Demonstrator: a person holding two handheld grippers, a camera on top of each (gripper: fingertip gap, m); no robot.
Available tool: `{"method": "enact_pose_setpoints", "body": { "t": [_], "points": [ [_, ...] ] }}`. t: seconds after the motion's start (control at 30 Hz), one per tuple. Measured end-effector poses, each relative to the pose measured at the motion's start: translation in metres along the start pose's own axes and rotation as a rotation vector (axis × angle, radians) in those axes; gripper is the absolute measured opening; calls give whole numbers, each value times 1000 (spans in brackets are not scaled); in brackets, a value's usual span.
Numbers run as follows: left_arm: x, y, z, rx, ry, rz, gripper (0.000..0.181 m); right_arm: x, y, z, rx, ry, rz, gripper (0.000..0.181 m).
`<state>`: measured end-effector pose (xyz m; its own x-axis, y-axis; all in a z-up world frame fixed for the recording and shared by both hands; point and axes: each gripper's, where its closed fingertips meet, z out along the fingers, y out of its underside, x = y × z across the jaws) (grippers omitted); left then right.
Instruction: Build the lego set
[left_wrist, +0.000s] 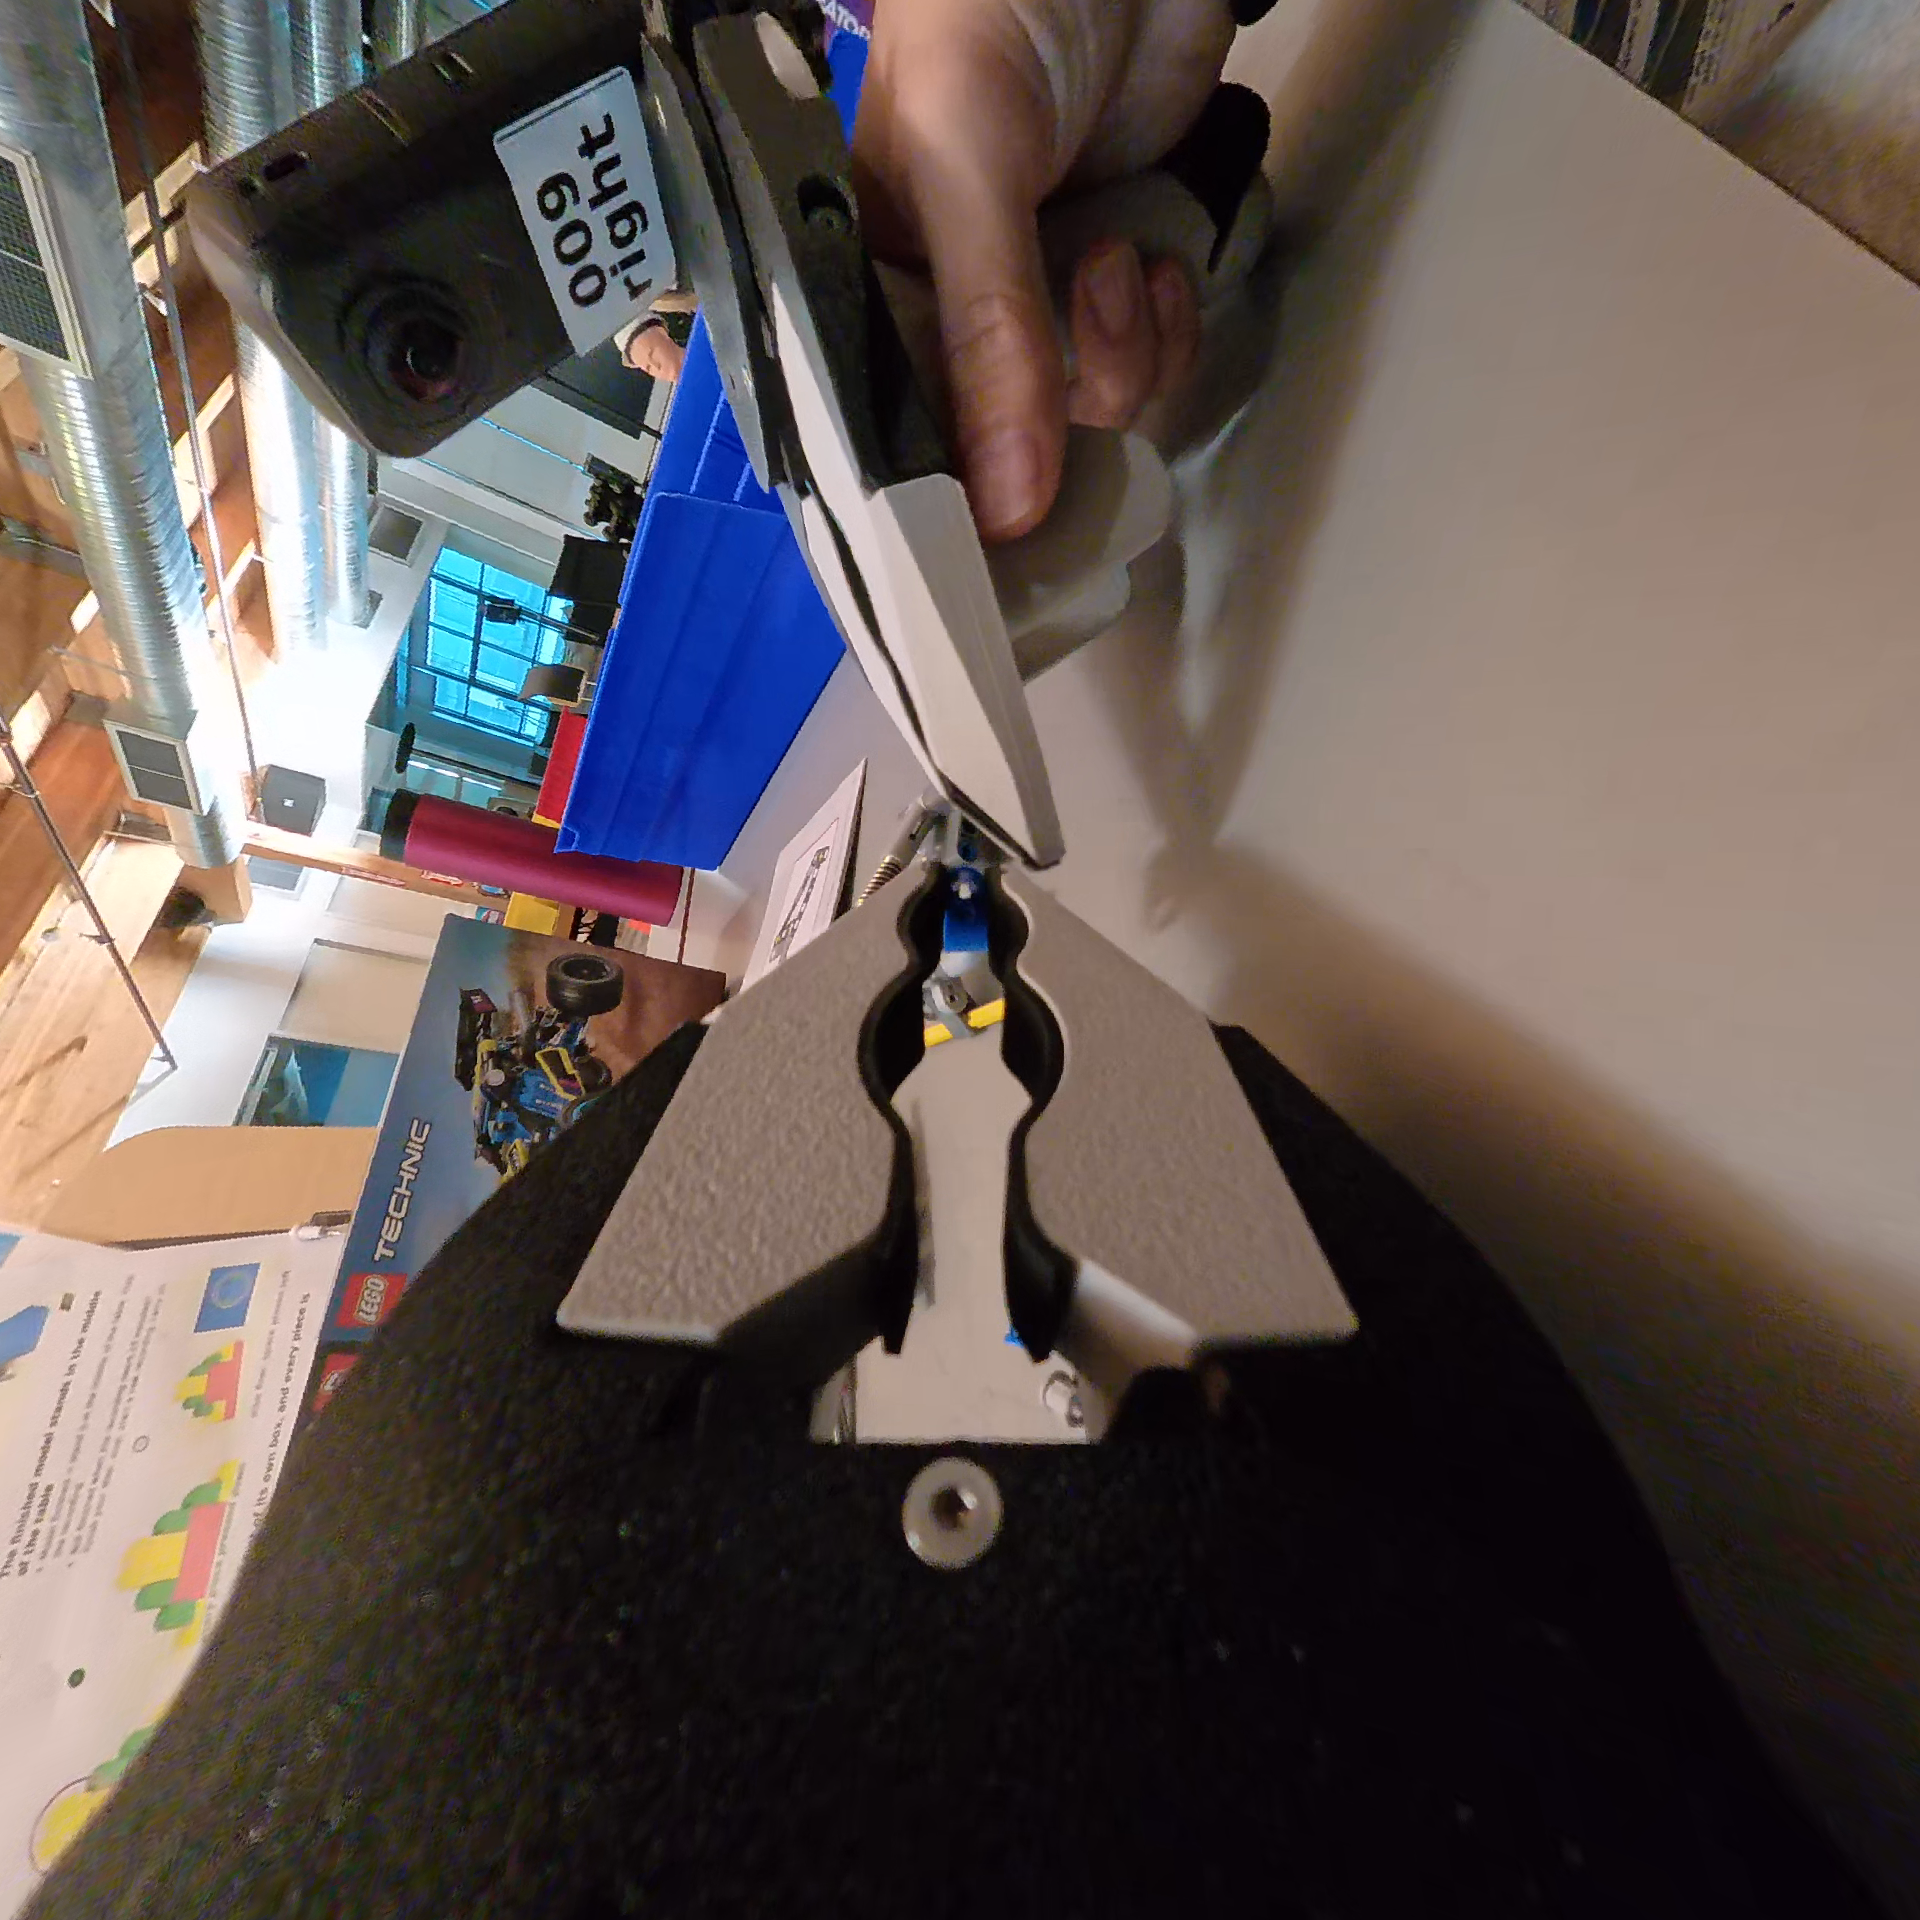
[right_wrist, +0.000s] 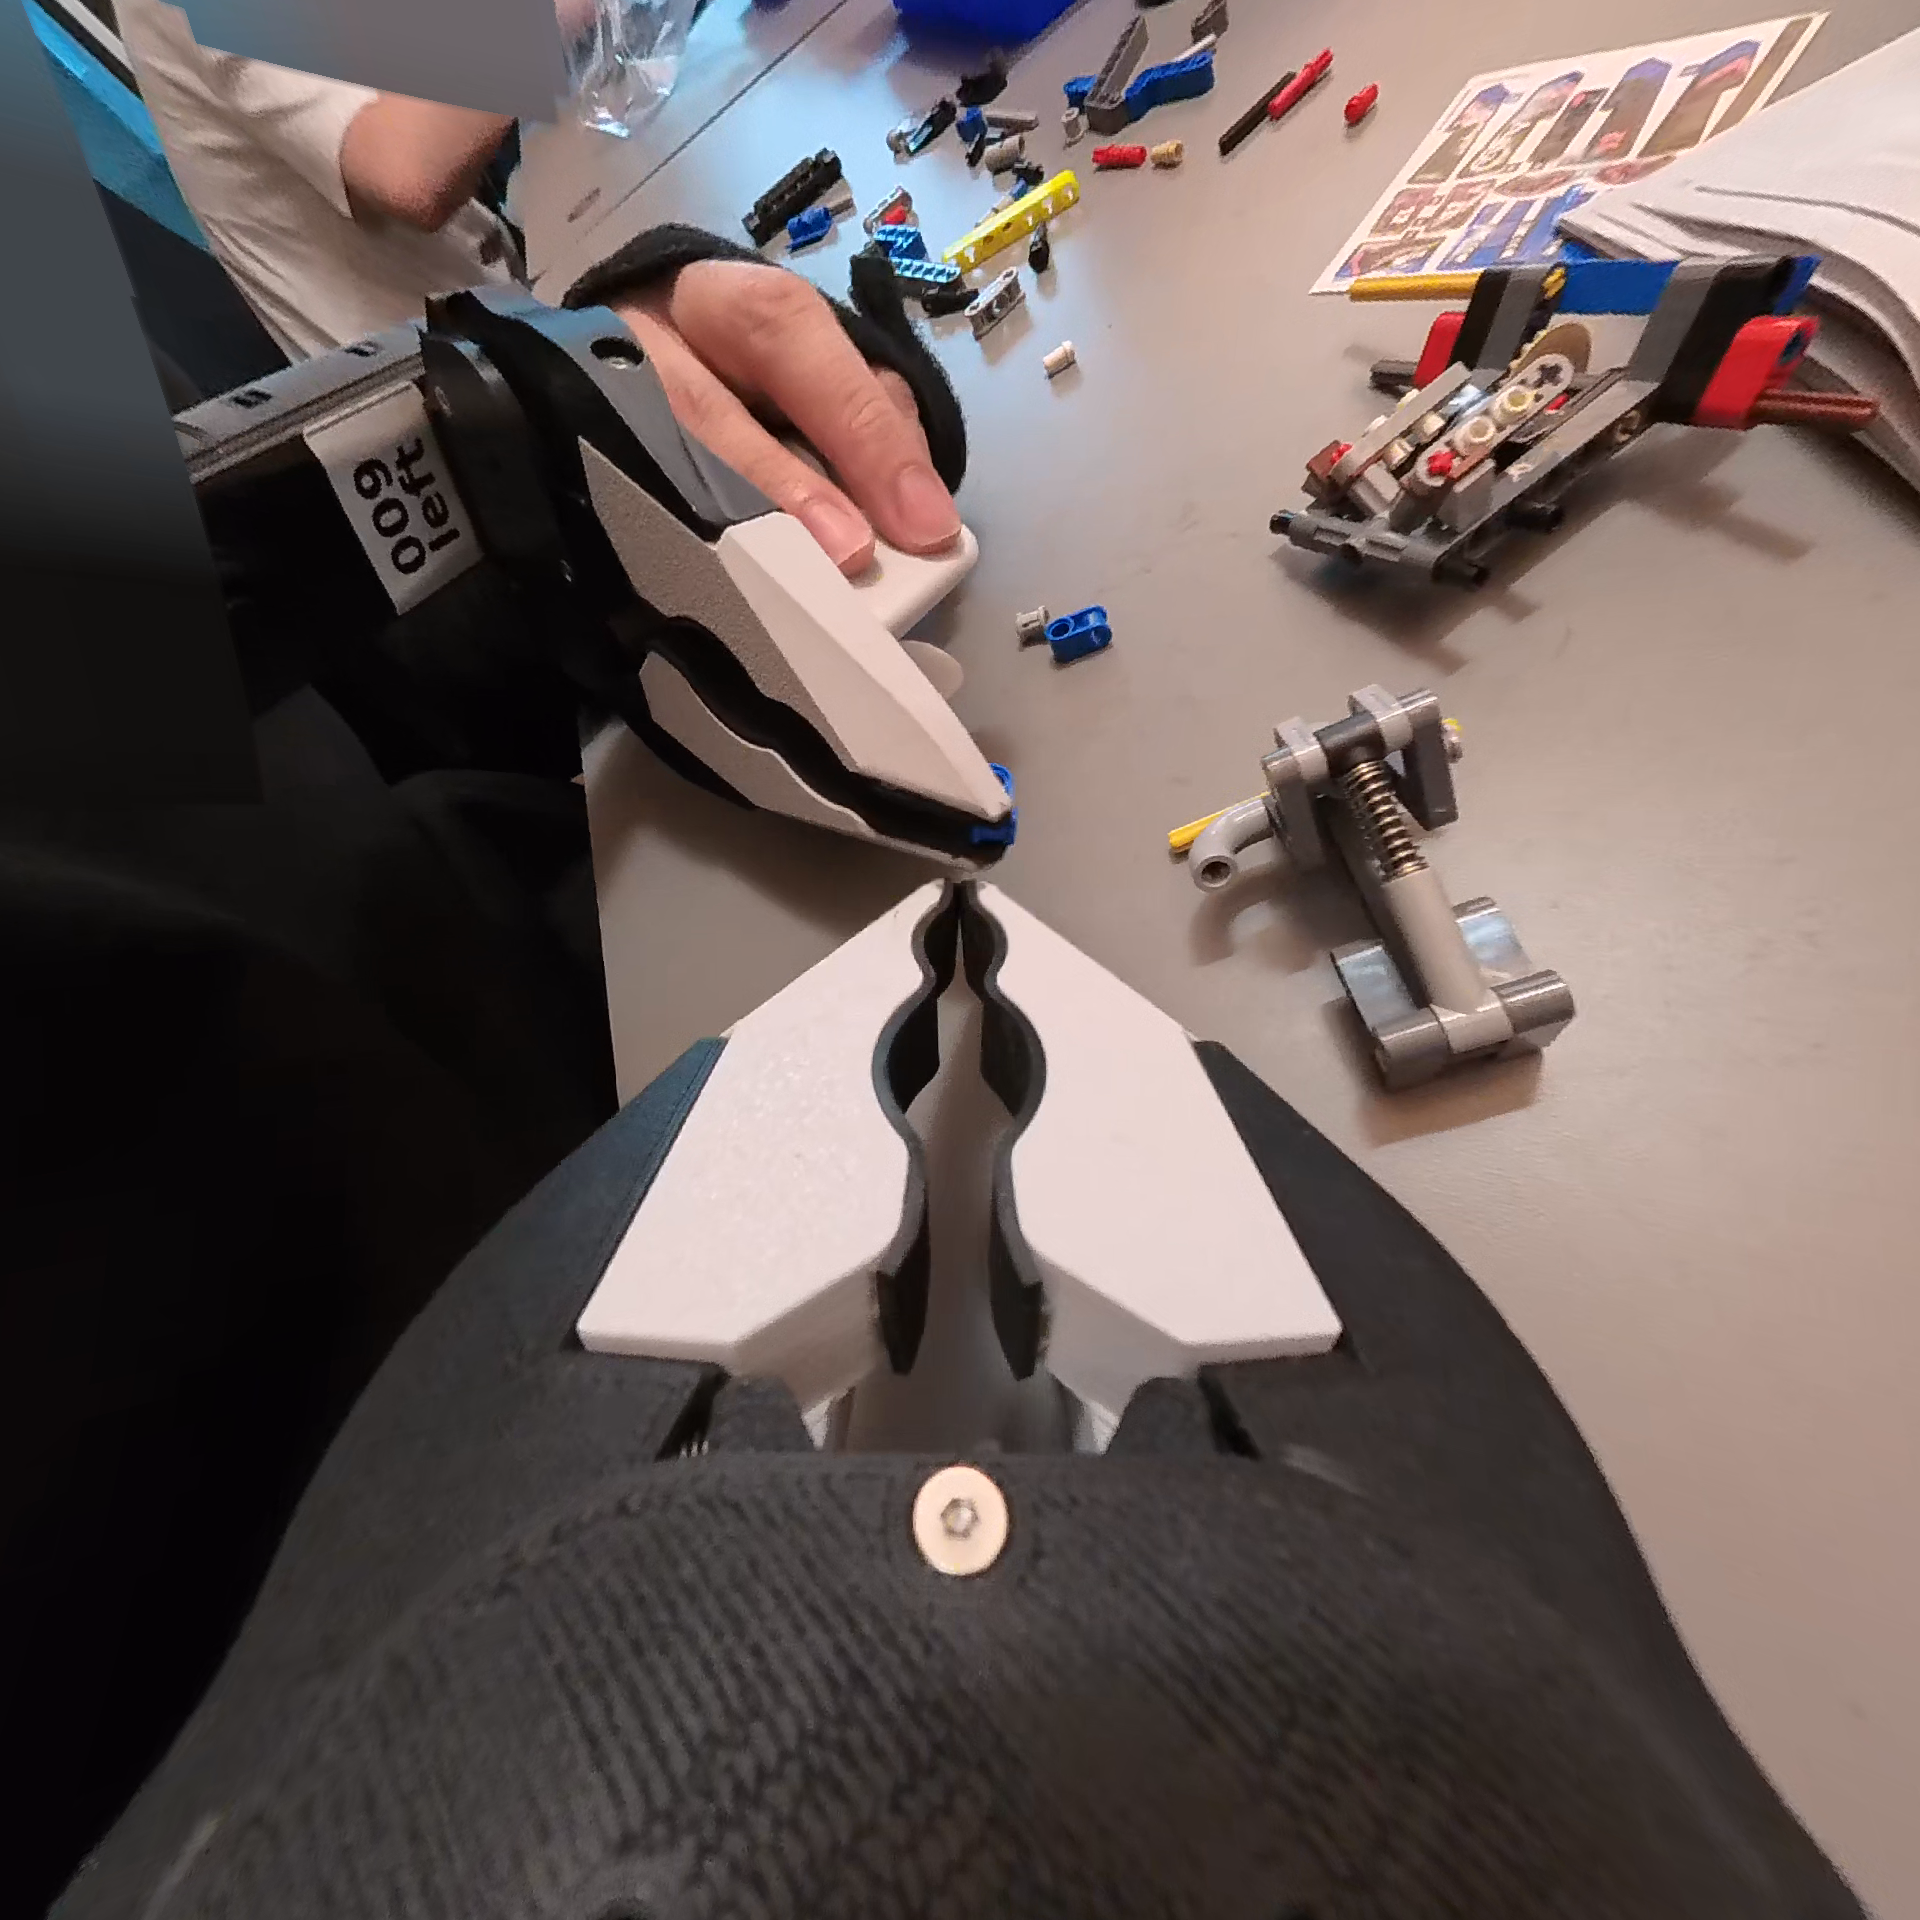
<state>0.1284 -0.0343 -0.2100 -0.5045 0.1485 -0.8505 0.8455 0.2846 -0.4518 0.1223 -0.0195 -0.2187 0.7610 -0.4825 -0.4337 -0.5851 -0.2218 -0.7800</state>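
My left gripper (left_wrist: 961, 906) is shut on a small blue Lego piece (left_wrist: 966, 932), and both pads press on it. A small white pin (left_wrist: 966, 890) shows at the piece's far end. In the right wrist view the left gripper (right_wrist: 987, 831) comes in from the upper left with the blue piece (right_wrist: 1000, 826) poking out of its tips. My right gripper (right_wrist: 958, 891) is shut, its tips just below the left gripper's tips. I cannot make out anything between them. In the left wrist view the right gripper (left_wrist: 1039, 852) reaches down from above to just beyond the blue piece.
A grey spring assembly (right_wrist: 1392, 883) lies on the grey table (right_wrist: 1195, 1039) to the right. A larger chassis assembly (right_wrist: 1538, 416), an open booklet (right_wrist: 1787, 239), a sticker sheet (right_wrist: 1558, 135) and several loose pieces (right_wrist: 997, 208) lie farther back. A blue bin (left_wrist: 707, 665) and the set's box (left_wrist: 499, 1091) are at the left. The grippers are tip to tip, or close to it.
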Motion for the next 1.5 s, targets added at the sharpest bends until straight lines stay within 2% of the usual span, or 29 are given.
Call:
{"method": "enact_pose_setpoints", "body": {
  "t": [0.5, 0.6, 0.7, 0.83, 0.97, 1.13, 1.27, 1.4, 1.5],
  "points": [
    [-4, 2, 1, -11, -23, 9, 4, -1, 1, 1, -8, -21, 18, 0],
    [-4, 2, 1, -3, -20, 0, 4, 2, -2, -1, 11, 1, 24, 9],
    [-2, 1, 1, 3, -11, -5, 4, 8, -8, -7, 66, 23, 57, 11],
    [-1, -1, 1, 29, 10, -66, 4, 3, -11, -5, 85, -19, 95, 14],
    [4, -1, 0, 35, 74, -156, 4, 3, -10, -5, 82, -18, 102, 15],
    [34, 7, -1, -70, 353, -311, 5, 6, 1, -5, 16, 24, 71, 16],
    [32, 8, 1, -81, 393, -415, 14, 10, 14, -4, -66, 73, 23, 18],
    [30, 9, 1, -81, 381, -419, 20, 10, 19, -1, -101, 90, 1, 18],
    [33, 11, -5, -89, 412, -438, 13, 8, 17, 0, -99, 101, -59, 18]
  ]
}}
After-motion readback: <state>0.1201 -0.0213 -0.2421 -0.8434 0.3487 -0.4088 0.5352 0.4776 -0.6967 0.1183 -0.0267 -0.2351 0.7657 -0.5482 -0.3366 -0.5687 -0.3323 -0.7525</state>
